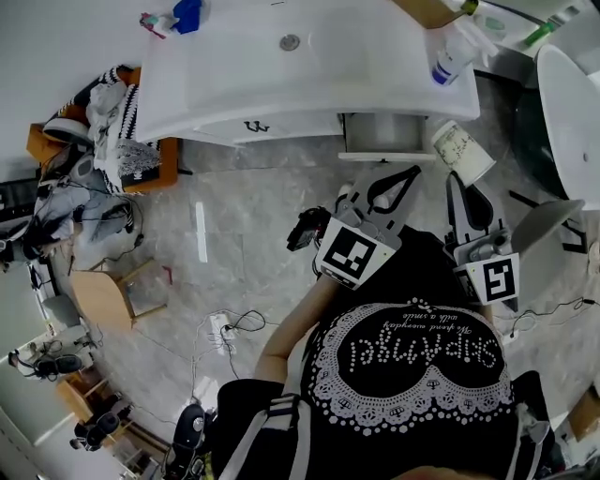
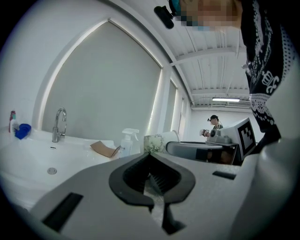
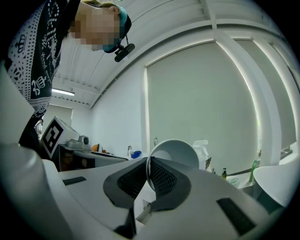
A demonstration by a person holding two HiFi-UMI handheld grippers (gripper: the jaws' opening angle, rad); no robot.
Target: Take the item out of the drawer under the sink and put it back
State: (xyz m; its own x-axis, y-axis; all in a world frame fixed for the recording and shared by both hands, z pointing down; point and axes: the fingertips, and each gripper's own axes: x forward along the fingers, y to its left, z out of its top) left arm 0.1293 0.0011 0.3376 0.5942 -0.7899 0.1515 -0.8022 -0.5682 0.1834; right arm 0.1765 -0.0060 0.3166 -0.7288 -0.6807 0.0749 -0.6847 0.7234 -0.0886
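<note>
Item: paper cup [image 1: 461,150] [image 3: 176,152]. Floral print outside, plain white inside, tapered cyl. On its side; long axis 10–4 o'clock in head view, base twd 10, mouth twd 4. Loc.: held at 4 o'clock of open drawer [image 1: 380,133] under sink [image 1: 328,56]. R claw [image 1: 457,187] [image 3: 147,161] pinching cup rim. L claw [image 1: 405,178] [image 2: 150,157] pressed together, empty.

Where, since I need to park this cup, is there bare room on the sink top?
Free: the white stretch of sink top left of the drain, down to its front edge. Crowded: the far left corner with the blue item, and the right end with the spray bottle and cardboard.
</note>
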